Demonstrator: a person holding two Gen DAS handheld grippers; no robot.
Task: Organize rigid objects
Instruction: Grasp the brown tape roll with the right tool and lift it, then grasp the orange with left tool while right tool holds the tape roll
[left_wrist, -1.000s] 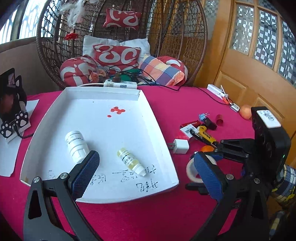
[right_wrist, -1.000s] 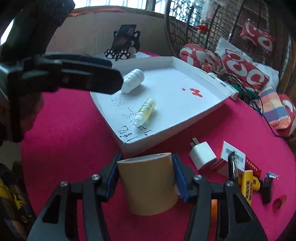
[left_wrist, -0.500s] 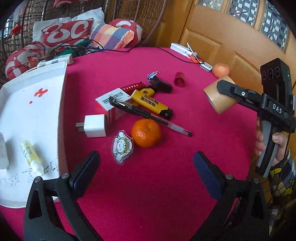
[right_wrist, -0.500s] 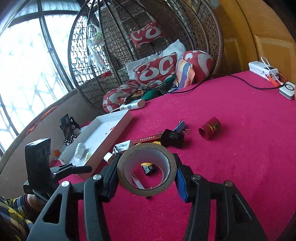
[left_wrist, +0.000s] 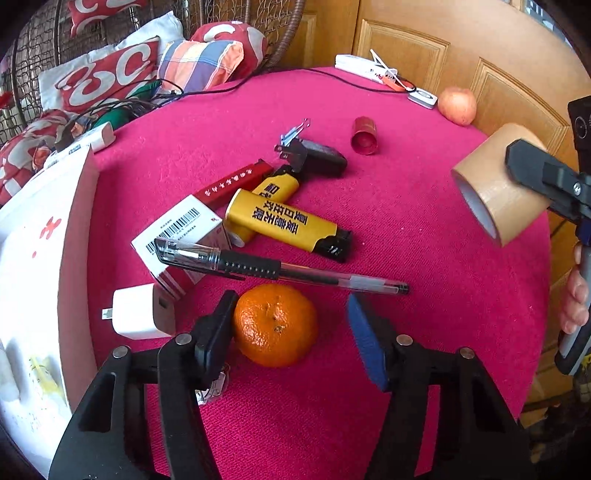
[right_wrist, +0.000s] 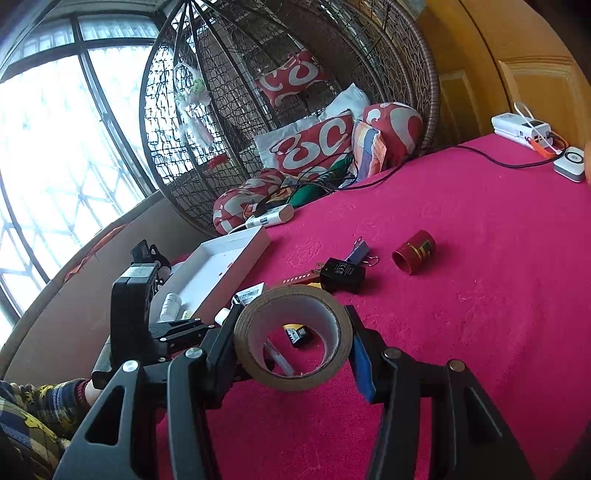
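Observation:
My right gripper (right_wrist: 291, 345) is shut on a brown tape roll (right_wrist: 295, 373) and holds it above the red table; the roll also shows in the left wrist view (left_wrist: 502, 192). My left gripper (left_wrist: 291, 325) is open, its fingers low on either side of a tangerine (left_wrist: 275, 325); the left pad looks to touch it, the right pad is apart. Just beyond lie a pen (left_wrist: 280, 271), a yellow lighter (left_wrist: 284, 225), a white barcode box (left_wrist: 181, 236) and a white charger (left_wrist: 138, 312). The white tray (left_wrist: 74, 236) stands at the left with small bottles in it.
A black plug adapter (left_wrist: 314, 158), a red cap (left_wrist: 364, 136), a red slim box (left_wrist: 232, 182) and a binder clip (left_wrist: 293, 133) lie mid-table. An apple (left_wrist: 458, 105), a power strip (left_wrist: 365, 68) and cables sit at the far edge. A wicker chair with cushions (right_wrist: 314, 144) stands behind.
My left gripper has swung right from the tray and come down around the tangerine, narrowing its opening. My right gripper lifted the tape roll off the table and carries it to the right.

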